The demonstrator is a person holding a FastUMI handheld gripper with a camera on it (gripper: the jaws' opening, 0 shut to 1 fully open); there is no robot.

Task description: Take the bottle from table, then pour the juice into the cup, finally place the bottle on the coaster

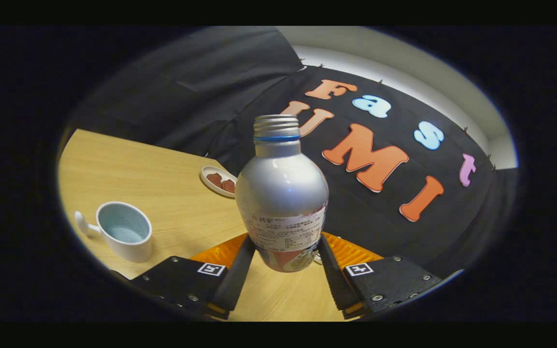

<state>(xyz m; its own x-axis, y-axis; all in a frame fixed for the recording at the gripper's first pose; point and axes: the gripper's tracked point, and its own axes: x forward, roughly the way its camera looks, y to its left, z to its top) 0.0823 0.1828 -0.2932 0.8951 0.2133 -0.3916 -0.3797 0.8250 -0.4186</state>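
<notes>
Bottle (282, 193) stands upright between the two fingers of the claw (282, 263), which is closed on its lower body, one finger pressed to each side of the label. Its base seems lifted clear of the bench (162, 183), with an orange surface showing just behind it, though I cannot tell whether that is the coaster. The cap is off, the threaded neck open at the top.

It looks like a thin aluminium bottle: stiff, smooth, probably slippery, and likely to dent under a hard squeeze. With juice inside, the weight would sit low and shift once tilted. The low hold on the label band seems sound, since the paper gives more friction than the bare metal shoulder.

A white cup (124, 231) with a handle stands on the bench well off to the left of the fingers, nearer that edge. A small dish (218, 181) holding something reddish sits beyond the bottle, toward the far edge.

How much juice remains is hidden by the opaque wall. The label print is too small to make out.
</notes>
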